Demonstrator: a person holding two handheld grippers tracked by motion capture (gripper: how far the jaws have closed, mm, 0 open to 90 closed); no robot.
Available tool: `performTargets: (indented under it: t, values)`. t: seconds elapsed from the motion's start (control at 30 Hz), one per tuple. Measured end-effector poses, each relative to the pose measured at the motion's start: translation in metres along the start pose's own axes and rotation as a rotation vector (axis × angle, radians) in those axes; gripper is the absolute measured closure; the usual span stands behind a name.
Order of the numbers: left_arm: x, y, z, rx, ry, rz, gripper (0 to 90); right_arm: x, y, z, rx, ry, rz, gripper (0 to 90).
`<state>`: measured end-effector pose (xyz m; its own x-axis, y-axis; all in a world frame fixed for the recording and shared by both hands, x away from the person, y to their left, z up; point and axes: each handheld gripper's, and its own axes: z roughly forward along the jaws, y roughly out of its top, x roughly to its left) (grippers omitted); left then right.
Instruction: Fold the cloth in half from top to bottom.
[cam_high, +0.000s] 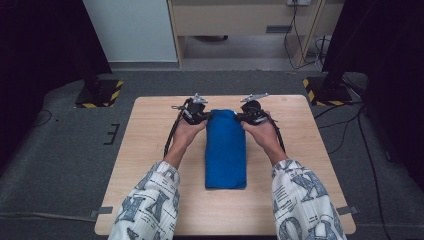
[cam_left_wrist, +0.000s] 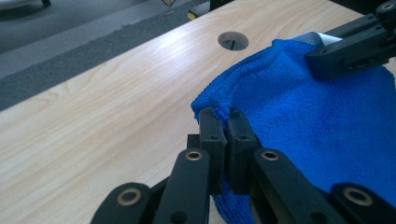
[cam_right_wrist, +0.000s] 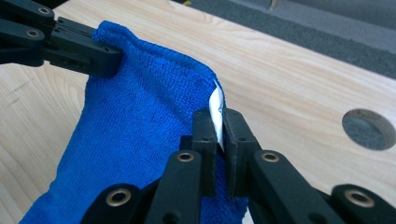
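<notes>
A blue folded towel (cam_high: 226, 150) lies lengthwise down the middle of the wooden table (cam_high: 145, 150). Its far end is lifted off the wood. My left gripper (cam_high: 202, 117) is shut on the towel's far left corner (cam_left_wrist: 215, 108), its jaws pinched on the cloth edge. My right gripper (cam_high: 243, 117) is shut on the far right corner, clamping the blue towel (cam_right_wrist: 140, 126) and its white label (cam_right_wrist: 216, 112). In the left gripper view the right gripper (cam_left_wrist: 322, 58) shows at the upper right. In the right gripper view the left gripper (cam_right_wrist: 109, 60) shows at the upper left.
A round cable hole (cam_left_wrist: 233, 40) is cut into the table near its far edge; the same kind of hole (cam_right_wrist: 368, 129) shows in the right gripper view. Grey carpet surrounds the table. Two stand bases with yellow-black tape (cam_high: 100, 94) (cam_high: 325, 91) sit beyond it.
</notes>
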<state>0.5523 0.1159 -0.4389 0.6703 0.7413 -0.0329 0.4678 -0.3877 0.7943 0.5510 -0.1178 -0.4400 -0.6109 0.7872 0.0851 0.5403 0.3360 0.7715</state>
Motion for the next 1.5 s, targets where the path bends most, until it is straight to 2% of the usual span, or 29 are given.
performTargets:
  t: [0.2,0.4,0.53,0.67,0.73,0.87,1.03,1.3,1.5]
  values:
    - [-0.003,0.000,-0.003,0.003,0.005,0.014,87.5,0.000,-0.001,-0.002,-0.018,0.012,-0.021,84.9]
    - [-0.017,-0.003,-0.005,0.000,0.003,0.032,87.5,0.001,-0.011,-0.008,-0.017,0.012,-0.061,84.8]
    - [-0.024,-0.010,-0.007,-0.008,-0.003,0.026,87.5,0.002,-0.019,-0.014,-0.030,0.016,-0.075,84.6]
    - [-0.032,-0.014,-0.013,-0.015,0.001,0.033,87.5,0.009,-0.027,-0.022,-0.034,0.022,-0.110,84.6]
    - [-0.036,-0.015,-0.017,-0.014,-0.002,0.049,87.5,0.013,-0.031,-0.025,-0.036,0.023,-0.119,84.6]
    - [-0.042,-0.022,-0.026,-0.006,-0.010,0.052,87.4,0.019,-0.038,-0.032,-0.051,0.039,-0.125,84.4]
    - [-0.049,-0.037,-0.033,0.012,-0.027,0.040,87.3,0.031,-0.052,-0.037,-0.038,0.056,-0.142,84.2]
    - [-0.060,-0.060,-0.047,-0.002,-0.057,0.043,86.8,0.052,-0.075,-0.045,-0.034,0.086,-0.192,83.8]
    - [-0.071,-0.072,-0.054,-0.010,-0.093,0.046,85.9,0.058,-0.088,-0.052,-0.025,0.092,-0.210,82.6]
